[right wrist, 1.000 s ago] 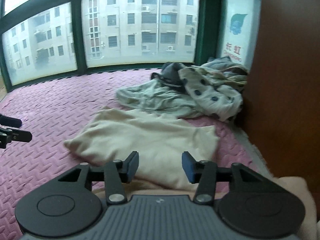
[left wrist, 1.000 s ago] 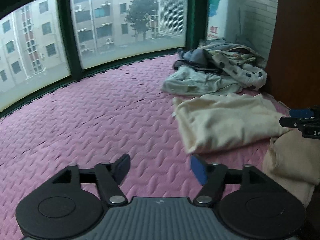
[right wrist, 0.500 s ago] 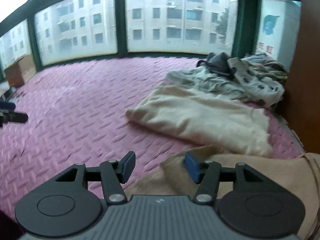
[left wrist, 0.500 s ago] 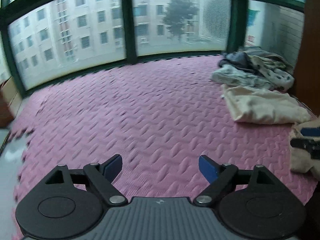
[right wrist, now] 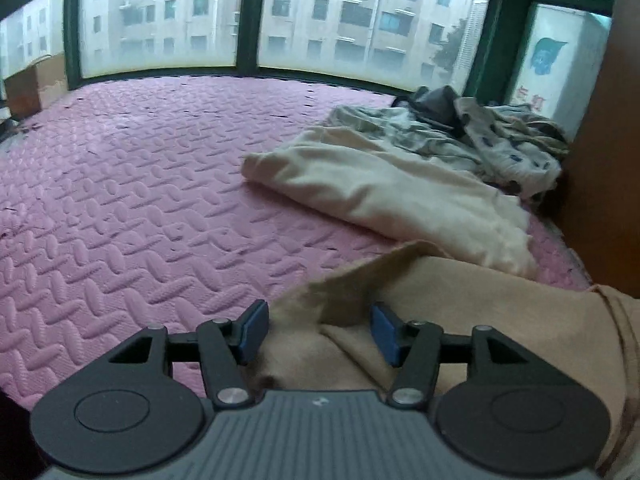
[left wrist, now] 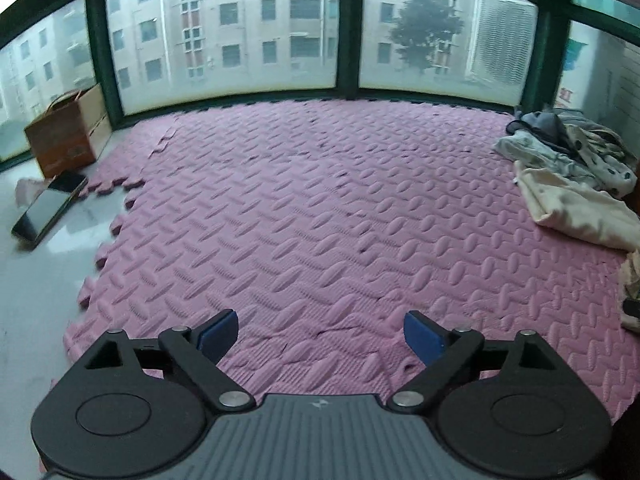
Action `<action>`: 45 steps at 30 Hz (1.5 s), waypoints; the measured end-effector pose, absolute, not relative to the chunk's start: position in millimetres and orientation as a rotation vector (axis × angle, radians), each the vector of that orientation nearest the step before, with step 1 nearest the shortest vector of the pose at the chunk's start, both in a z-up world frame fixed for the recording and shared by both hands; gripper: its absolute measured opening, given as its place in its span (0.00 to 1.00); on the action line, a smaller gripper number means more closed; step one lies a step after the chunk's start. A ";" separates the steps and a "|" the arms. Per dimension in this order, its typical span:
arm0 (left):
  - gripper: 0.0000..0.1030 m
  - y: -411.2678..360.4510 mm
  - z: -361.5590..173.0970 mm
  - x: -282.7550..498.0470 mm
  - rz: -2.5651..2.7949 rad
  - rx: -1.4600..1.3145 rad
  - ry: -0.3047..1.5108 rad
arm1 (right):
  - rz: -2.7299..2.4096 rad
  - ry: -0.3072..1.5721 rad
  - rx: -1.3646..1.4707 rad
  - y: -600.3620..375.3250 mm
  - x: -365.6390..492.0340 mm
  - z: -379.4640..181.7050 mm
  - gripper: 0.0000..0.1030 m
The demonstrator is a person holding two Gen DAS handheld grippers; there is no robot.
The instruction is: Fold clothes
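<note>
1. The tan garment [right wrist: 460, 320] fills the lower right of the right wrist view, rumpled on the pink foam mat [right wrist: 140, 200]. A raised corner of it pokes up between the fingers of the right gripper [right wrist: 319, 330].
2. That gripper's jaws stand wide apart on either side of the corner and clamp nothing. The placement looks like a line-up for a pinch or the moment after a release, and I cannot tell which.
3. The left gripper [left wrist: 319, 332] hangs over bare mat at lower centre of its view, jaws spread wide and empty, probably waiting clear of the cloth.
4. A cream garment [right wrist: 380, 196] lies loosely doubled at centre right. Beyond it is a heap of clothes [right wrist: 480, 128] against the brown panel [right wrist: 608, 160].
5. The tan garment's right side runs out of frame, so its type and shape are unclear.
6. The heap's pieces cannot be counted.
7. At left of the left view sit a cardboard box [left wrist: 66, 130] and a phone [left wrist: 44, 210].
</note>
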State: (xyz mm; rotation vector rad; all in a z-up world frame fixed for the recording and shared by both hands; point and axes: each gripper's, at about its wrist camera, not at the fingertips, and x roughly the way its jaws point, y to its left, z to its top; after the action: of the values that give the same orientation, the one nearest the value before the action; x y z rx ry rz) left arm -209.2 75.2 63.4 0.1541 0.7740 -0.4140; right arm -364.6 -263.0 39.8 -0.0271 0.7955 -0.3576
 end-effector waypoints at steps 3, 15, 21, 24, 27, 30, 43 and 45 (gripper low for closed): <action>0.89 73.9 58.5 -208.6 -0.415 0.156 0.788 | -0.415 0.803 -0.084 -267.5 -370.6 38.6 0.55; 0.89 67.7 40.1 -204.0 -0.416 0.162 0.845 | -0.609 0.842 -0.120 -323.8 -416.9 43.1 0.54; 0.89 64.9 40.0 -199.0 -0.411 0.169 0.852 | -0.670 0.848 -0.130 -335.3 -427.9 42.0 0.56; 0.90 65.9 40.3 -196.4 -0.404 0.171 0.852 | -0.704 0.856 -0.119 -341.4 -434.3 43.5 0.56; 0.90 67.2 39.4 -193.8 -0.398 0.171 0.856 | -0.751 0.869 -0.090 -352.4 -446.0 44.7 0.56; 0.91 68.0 38.0 -191.2 -0.393 0.176 0.858 | -0.776 0.896 -0.119 -352.4 -457.1 44.1 0.57; 0.93 73.2 36.7 -180.4 -0.374 0.161 0.854 | -0.812 0.895 0.006 -341.6 -495.9 57.1 0.57; 0.94 74.0 36.6 -179.3 -0.368 0.164 0.852 | -0.788 0.877 0.027 -336.7 -494.3 63.7 0.58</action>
State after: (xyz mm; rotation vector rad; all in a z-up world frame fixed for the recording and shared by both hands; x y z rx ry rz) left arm -179.3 74.0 36.6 0.1642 0.8517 -0.3684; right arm -494.3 -336.7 63.7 0.0269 0.8765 -0.7882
